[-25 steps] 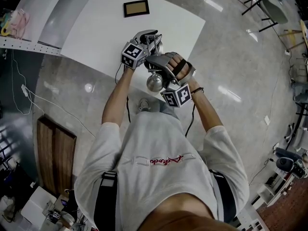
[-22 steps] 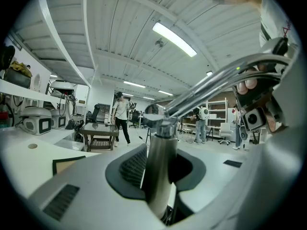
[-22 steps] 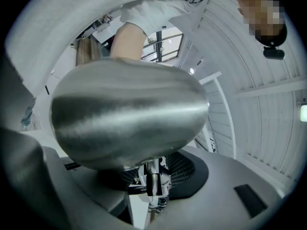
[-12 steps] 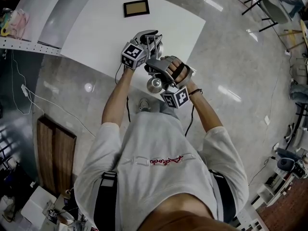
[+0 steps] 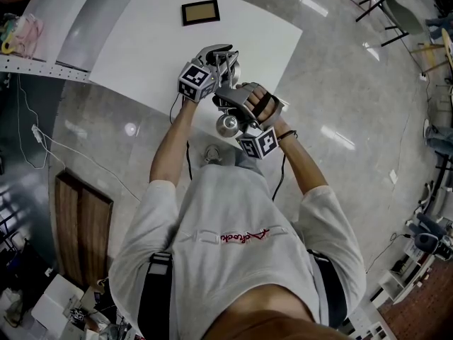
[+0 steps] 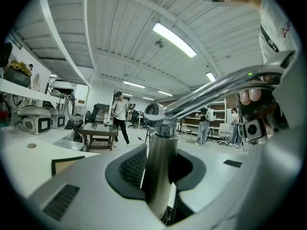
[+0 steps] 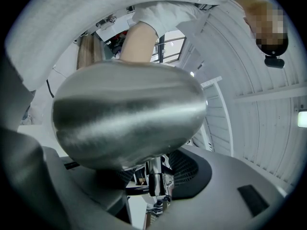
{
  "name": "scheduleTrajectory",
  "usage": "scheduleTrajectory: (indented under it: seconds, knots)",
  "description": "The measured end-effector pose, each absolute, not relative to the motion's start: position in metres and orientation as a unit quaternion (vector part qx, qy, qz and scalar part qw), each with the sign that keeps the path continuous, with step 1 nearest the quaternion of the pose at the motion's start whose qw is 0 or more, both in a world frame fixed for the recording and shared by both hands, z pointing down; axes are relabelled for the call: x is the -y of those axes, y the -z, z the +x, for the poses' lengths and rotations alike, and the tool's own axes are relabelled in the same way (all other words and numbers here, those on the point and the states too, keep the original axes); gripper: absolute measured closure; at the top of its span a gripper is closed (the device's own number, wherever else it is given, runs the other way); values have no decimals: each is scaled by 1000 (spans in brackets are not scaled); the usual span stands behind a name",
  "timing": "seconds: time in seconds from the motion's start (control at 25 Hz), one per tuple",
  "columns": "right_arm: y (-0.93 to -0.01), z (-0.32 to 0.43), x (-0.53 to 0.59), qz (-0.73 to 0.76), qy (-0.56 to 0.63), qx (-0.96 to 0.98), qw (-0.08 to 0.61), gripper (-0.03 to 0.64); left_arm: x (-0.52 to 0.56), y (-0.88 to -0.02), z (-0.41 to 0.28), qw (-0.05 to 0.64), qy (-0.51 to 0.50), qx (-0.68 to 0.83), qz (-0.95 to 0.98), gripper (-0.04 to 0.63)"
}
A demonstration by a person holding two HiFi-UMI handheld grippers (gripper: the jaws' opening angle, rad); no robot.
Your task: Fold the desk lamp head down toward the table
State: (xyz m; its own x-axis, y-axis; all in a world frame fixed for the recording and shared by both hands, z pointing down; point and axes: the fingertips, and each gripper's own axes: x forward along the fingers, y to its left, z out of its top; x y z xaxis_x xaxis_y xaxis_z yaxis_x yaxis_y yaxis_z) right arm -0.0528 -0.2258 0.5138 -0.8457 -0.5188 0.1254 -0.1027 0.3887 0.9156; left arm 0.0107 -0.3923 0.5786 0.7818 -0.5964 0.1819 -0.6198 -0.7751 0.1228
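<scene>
The chrome desk lamp stands at the near edge of the white table. My left gripper is shut on the lamp's upright post, which fills the gap between its dark pads. From the post's top joint the lamp arm rises to the right. The domed lamp head fills the right gripper view. My right gripper sits around the head's thin neck. Its jaws have just been opening, and the neck stands between them with a gap to the pad.
A dark framed panel lies at the table's far side. A cable hangs off the near edge. On the floor to the left are a wooden board and a loose wire. A person stands by a low table far off.
The right gripper has shifted slightly toward the lamp post, covering more of the lamp head. The left gripper has stayed put on the post.
</scene>
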Motion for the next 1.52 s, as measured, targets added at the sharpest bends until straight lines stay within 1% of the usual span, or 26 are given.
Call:
scheduleTrajectory:
  seconds: [0.36,0.52,0.64,0.8,1.2,1.52]
  knots:
    - [-514,-50,224,190,523,804,211,439,390,-577,14,94,-67,327,938,471]
    - [-515,-48,226,193,515,807,214,423,388,-580,10,91,-70,333,936,468]
    - [-511,-44,228,206,504,812,209,416,384,-578,5,88,-67,333,936,440]
    - [-509,-37,231,221,493,815,212,416,378,-577,-2,78,-73,332,937,439]
    - [-527,4,238,261,451,813,259,414,363,-577,-25,72,-79,347,932,439]
    - [-534,21,244,293,421,813,275,416,349,-582,-50,74,-81,373,921,444]
